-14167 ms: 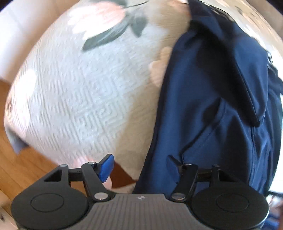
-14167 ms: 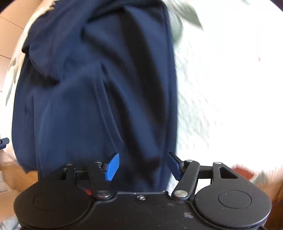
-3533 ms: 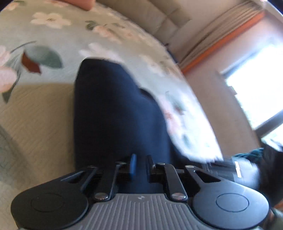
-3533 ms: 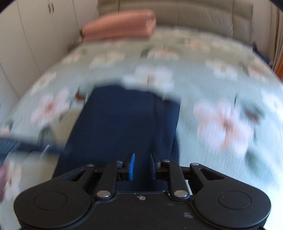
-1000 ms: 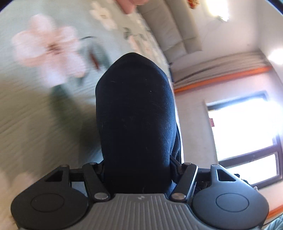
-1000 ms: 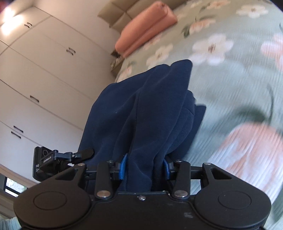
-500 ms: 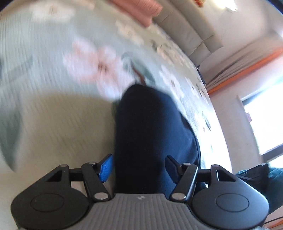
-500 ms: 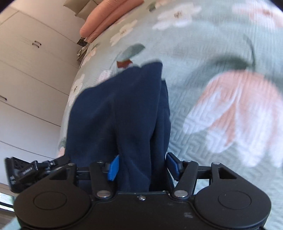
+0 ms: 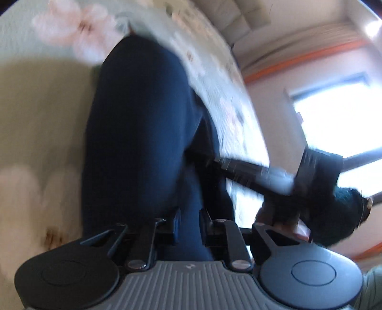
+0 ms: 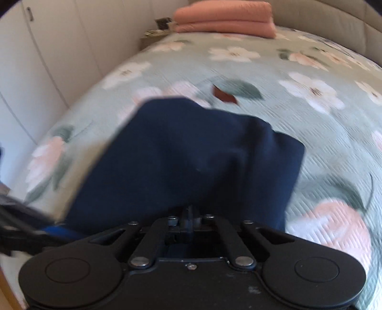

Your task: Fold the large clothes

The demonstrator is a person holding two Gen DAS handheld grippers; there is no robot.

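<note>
Both claws grip the folded navy garment (image 10: 191,152) on the flowered bed (image 10: 322,133): left claw (image 9: 189,223) closing on cloth, right claw (image 10: 188,220) pinched together on its edge

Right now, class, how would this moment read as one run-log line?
left gripper: closing on navy garment | right gripper: shut on navy garment | garment: folded, on floral bedspread | pink folded blanket: far end of the bed

Daylit and bright. Blown-out glare from the window (image 9: 339,119) in the left wrist view, with heavy motion blur over the bedspread (image 9: 35,124). Softer blur in the right wrist view. Strong fisheye bending at the edges; dark corners.
</note>
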